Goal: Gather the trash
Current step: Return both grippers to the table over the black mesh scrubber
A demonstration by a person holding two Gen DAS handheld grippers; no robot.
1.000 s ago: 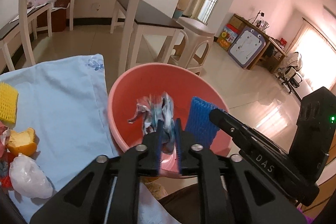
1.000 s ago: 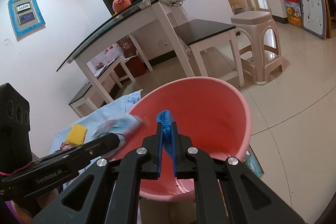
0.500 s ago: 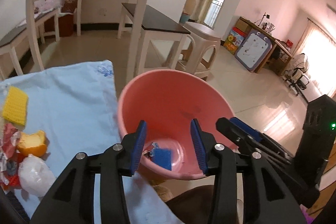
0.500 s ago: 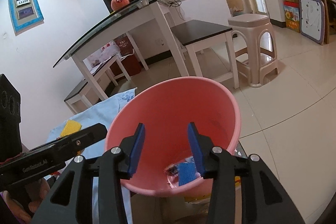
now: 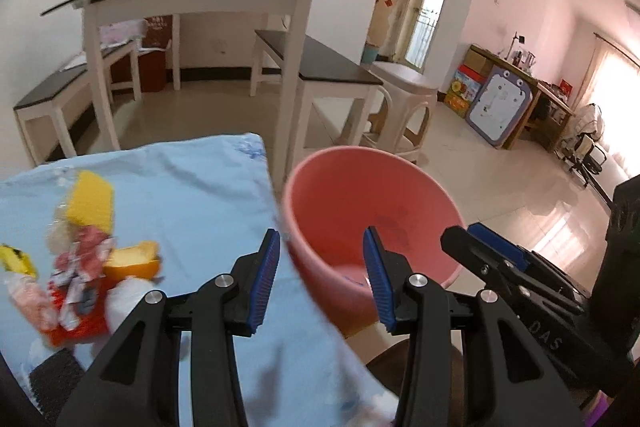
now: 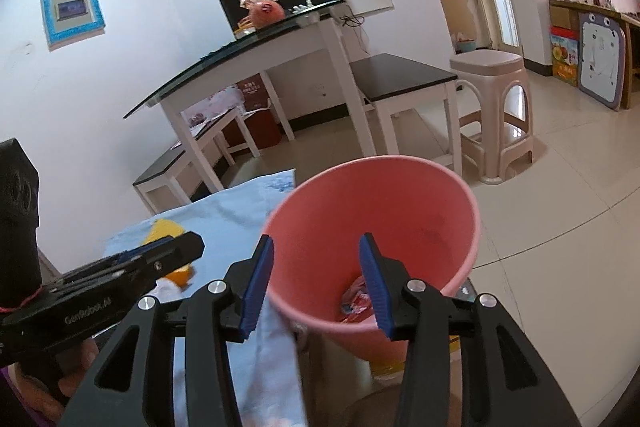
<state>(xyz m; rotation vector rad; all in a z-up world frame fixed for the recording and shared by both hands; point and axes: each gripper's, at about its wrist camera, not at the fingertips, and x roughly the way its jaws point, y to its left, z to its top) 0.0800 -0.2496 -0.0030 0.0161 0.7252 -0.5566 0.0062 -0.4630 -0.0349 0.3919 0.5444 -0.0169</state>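
Both claws spread and empty at the rim of the pink bin.

The left claw [image 5: 320,281] has its jaws wide apart, holding nothing, straddling the edge where the blue cloth [image 5: 188,195] meets the bin [image 5: 404,187]. The right claw [image 6: 316,283] is likewise spread and empty, hovering over the bin's [image 6: 400,203] near rim; red and blue scraps [image 6: 356,301] lie at the bottom inside. To the left on the cloth-covered table sits the remaining trash: an orange peel [image 5: 134,259], red-and-white wrappers [image 5: 80,267], a white crumpled wad [image 5: 122,301], a yellow foam net [image 5: 90,203] and a yellow packet [image 5: 16,259], all blurred. Beyond stand a white table [image 5: 200,1], dark-topped benches [image 5: 320,63] and a plastic stool [image 5: 404,103] on the tiled floor.
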